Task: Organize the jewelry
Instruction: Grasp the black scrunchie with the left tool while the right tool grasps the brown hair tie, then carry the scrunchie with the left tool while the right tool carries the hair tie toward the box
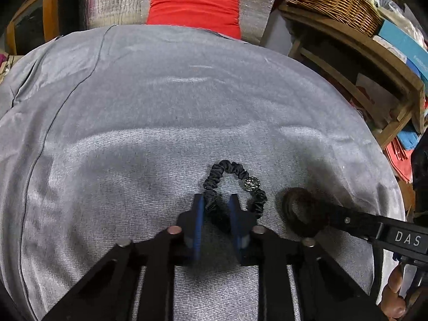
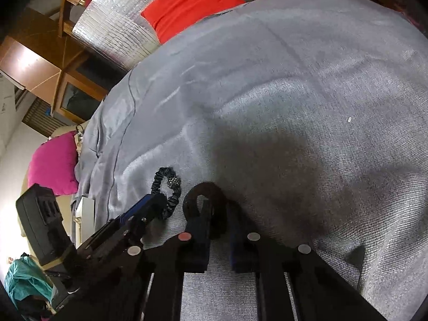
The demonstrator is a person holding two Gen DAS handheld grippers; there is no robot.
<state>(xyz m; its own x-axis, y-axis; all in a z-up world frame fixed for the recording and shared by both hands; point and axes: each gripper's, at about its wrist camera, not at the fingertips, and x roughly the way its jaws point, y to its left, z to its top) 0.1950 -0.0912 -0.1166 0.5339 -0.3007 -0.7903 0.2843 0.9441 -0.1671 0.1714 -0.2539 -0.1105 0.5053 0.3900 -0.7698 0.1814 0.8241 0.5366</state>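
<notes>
A black satin scrunchie with a small rhinestone ball (image 1: 235,184) lies on the grey bedspread (image 1: 160,107). My left gripper (image 1: 216,200) is open, its blue pads on either side of the scrunchie's left loop. A dark brown ring-shaped hair tie (image 1: 303,211) lies just to its right, with my right gripper (image 2: 216,208) around one side of it, jaws narrowly apart. In the right wrist view the scrunchie (image 2: 167,190) and the hair tie (image 2: 206,195) lie side by side.
A red cushion (image 1: 195,5) and a silver quilted cover (image 1: 115,0) lie at the far end of the bed. A wicker basket (image 1: 334,0) sits on a wooden shelf (image 1: 355,61) at right. A pink pillow (image 2: 53,163) lies left of the bed.
</notes>
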